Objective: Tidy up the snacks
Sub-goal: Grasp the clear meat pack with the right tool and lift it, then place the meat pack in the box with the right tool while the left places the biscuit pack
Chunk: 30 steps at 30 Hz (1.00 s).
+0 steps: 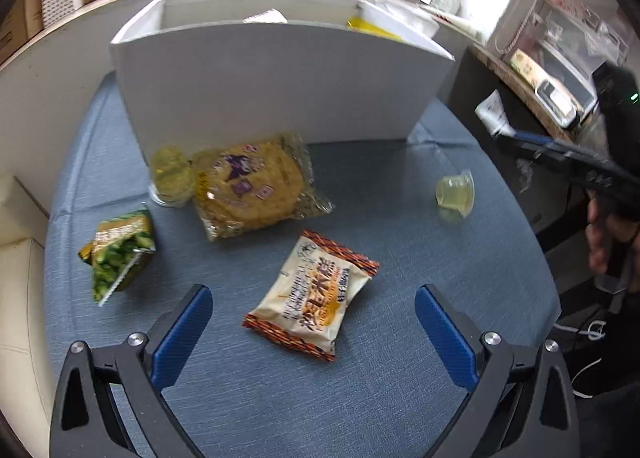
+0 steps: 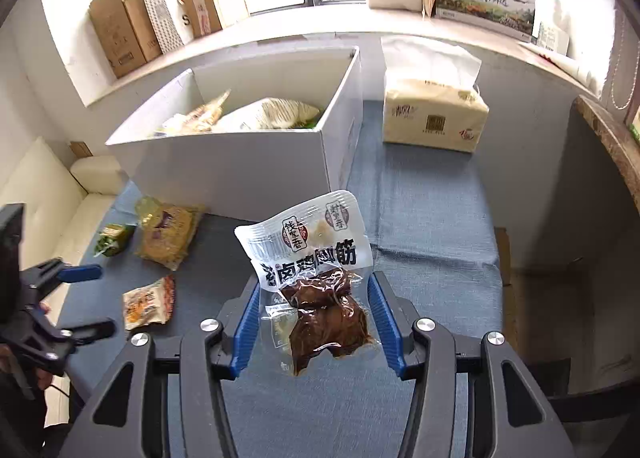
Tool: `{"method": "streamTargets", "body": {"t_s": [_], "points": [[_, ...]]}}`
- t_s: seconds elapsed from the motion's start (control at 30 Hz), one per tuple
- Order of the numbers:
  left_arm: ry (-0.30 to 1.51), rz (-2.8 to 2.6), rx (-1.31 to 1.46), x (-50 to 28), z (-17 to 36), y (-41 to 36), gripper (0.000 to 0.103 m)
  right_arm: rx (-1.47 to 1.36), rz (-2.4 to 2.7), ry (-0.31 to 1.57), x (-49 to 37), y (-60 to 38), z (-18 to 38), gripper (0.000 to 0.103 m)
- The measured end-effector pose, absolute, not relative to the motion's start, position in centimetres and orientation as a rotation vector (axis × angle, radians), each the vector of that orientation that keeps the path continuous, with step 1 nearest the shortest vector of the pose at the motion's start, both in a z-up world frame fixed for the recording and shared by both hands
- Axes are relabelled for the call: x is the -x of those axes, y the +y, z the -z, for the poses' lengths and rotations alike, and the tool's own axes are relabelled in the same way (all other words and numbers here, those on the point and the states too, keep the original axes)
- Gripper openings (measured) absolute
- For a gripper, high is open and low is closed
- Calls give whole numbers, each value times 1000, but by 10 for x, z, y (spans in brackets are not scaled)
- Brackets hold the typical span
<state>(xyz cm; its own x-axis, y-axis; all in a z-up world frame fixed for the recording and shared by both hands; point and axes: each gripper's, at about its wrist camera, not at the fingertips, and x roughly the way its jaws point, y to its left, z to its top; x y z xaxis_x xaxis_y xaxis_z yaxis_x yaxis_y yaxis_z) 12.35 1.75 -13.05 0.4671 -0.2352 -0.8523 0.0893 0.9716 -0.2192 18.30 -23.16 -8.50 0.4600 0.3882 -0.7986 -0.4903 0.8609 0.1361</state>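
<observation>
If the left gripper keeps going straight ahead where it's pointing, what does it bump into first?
Probably the orange-edged snack packet. It lies on the blue tablecloth right ahead of the open left gripper, between its fingers. Depth is hard to judge in the fisheye view.

Both wrist views look down and forward over the cloth point(image 1: 400, 186) – left from low and near, right from higher; both share the box point(image 1: 280, 82) point(image 2: 224, 166).

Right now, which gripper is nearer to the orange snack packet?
Left. The left gripper hovers open just over the orange snack packet; the right gripper is off to its right.
</observation>
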Motion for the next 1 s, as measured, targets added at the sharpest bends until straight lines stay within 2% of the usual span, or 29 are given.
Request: {"method": "streamTargets", "body": {"t_s": [0.3, 0.37, 0.4, 0.47, 0.77, 1.0], "points": [[1158, 198, 14, -146, 164, -3, 101, 62, -539, 935, -171, -238, 69, 56], [1129, 182, -6, -143, 161, -6, 84, 48, -527, 944, -171, -240, 72, 56], [1123, 167, -20, -143, 159, -6, 79, 41, -525, 948, -172, -240, 74, 56], [1122, 160, 3, -142, 155, -2, 52, 28, -529, 959, -171, -240, 78, 56], [1075, 150, 113, -126, 136, 20, 51, 15, -552, 978, -163, -232, 90, 56], [941, 112, 119, -116, 75, 34, 51, 8, -579, 934, -162, -222, 75, 56]]}}
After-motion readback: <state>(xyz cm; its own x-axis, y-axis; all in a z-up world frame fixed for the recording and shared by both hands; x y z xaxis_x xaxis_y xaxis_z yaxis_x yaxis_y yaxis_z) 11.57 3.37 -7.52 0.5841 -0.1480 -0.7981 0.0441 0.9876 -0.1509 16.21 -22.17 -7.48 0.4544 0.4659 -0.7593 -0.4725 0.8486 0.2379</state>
